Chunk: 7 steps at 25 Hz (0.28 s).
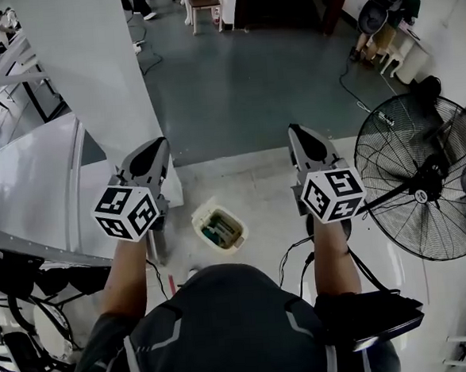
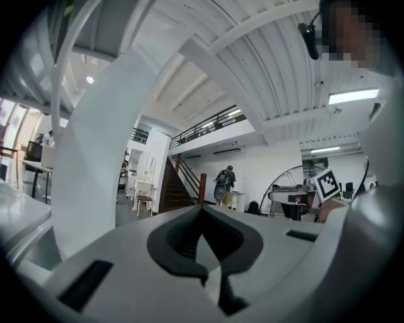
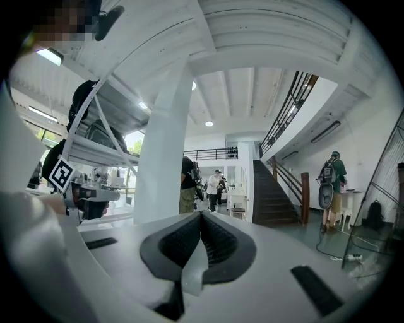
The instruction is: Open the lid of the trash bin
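A small cream trash bin (image 1: 218, 226) stands on the pale floor straight below me, between my two arms. Its top shows a dark opening with something green inside; I cannot make out a lid. My left gripper (image 1: 154, 146) is held high above the floor, left of the bin, jaws shut on nothing. My right gripper (image 1: 296, 131) is level with it on the bin's right, also shut and empty. In the left gripper view the left gripper (image 2: 202, 209) points level across the hall. The right gripper (image 3: 202, 216) does the same in its own view. Neither view shows the bin.
A large black standing fan (image 1: 423, 177) is close on the right. A white pillar (image 1: 97, 63) and a white table (image 1: 26, 180) stand on the left. Cables (image 1: 290, 258) lie on the floor near my feet. A person (image 1: 387, 3) and a stool (image 1: 204, 4) are far off.
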Motion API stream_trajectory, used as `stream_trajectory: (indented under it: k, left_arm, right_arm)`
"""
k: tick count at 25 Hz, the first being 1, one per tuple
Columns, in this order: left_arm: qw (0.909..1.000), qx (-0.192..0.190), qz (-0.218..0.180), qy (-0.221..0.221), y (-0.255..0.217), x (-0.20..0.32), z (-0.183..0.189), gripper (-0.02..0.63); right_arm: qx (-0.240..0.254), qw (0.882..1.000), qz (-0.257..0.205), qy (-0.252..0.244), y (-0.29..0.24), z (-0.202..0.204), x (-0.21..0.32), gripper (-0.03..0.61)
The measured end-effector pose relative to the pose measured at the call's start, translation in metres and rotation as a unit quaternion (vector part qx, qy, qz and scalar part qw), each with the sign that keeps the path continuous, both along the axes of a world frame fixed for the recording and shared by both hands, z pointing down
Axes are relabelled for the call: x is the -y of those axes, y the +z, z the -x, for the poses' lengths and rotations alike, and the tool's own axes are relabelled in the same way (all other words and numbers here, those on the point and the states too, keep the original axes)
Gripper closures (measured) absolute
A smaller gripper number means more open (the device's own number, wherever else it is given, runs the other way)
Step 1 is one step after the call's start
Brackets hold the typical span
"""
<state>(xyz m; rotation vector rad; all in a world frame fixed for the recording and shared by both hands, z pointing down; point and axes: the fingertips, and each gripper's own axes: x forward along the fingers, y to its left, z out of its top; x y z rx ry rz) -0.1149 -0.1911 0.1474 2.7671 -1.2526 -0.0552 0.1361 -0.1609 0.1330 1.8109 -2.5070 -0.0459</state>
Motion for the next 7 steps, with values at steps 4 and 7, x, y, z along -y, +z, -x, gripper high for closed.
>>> stream_trajectory:
  k: [4,7]
  left_arm:
    - [0.9999,0.012,-0.007,-0.006,-0.0021,-0.0019,-0.0024,0.606]
    - [0.9998,0.015,-0.006,-0.012,-0.0014,-0.0044,-0.0016,0.606]
  right_arm:
    - [-0.003,1.0,-0.007,0.001,-0.0046,-0.0002,-0.004,0.554]
    - [-0.006,1.0,-0.007,-0.001,-0.0054,0.0011,-0.0064,0.554]
